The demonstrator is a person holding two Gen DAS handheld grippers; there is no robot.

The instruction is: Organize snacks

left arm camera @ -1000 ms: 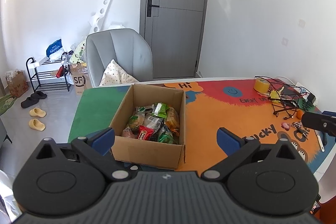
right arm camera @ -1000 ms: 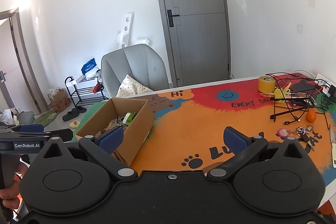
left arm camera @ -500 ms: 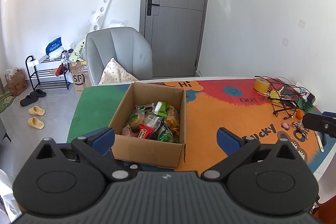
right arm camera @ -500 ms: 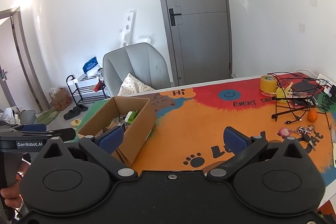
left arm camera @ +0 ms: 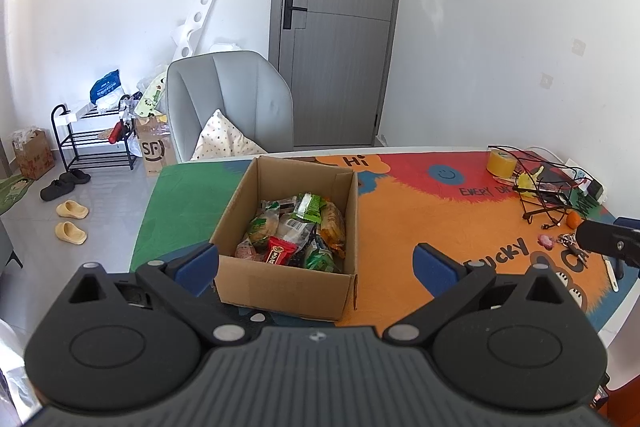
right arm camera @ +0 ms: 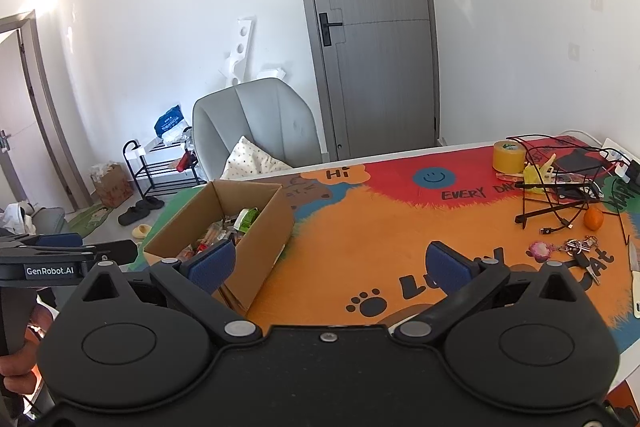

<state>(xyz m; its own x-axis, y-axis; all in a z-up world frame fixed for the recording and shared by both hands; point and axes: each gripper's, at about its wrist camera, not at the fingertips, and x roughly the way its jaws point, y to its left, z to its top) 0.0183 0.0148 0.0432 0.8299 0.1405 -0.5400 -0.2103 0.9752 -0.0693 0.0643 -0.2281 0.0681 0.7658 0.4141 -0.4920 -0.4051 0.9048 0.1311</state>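
Observation:
An open cardboard box (left arm camera: 280,283) stands on the table's colourful mat, holding several wrapped snacks (left arm camera: 298,233), among them a red packet (left arm camera: 280,251) and a green one (left arm camera: 310,207). My left gripper (left arm camera: 316,265) is open and empty, held just before the box's near wall. The box also shows in the right wrist view (right arm camera: 256,227), left of centre. My right gripper (right arm camera: 330,265) is open and empty above the orange part of the mat, right of the box.
A black wire rack (right arm camera: 560,179), a yellow tape roll (right arm camera: 508,155), a small orange (right arm camera: 593,218), keys (right arm camera: 580,247) and cables lie at the table's far right. A grey chair (left arm camera: 228,103) with a cushion stands behind the table. A shoe rack (left arm camera: 92,139) and slippers are on the floor left.
Both grippers have drifted slightly; the box sits a little higher and closer in the left view. Both stay open and empty.

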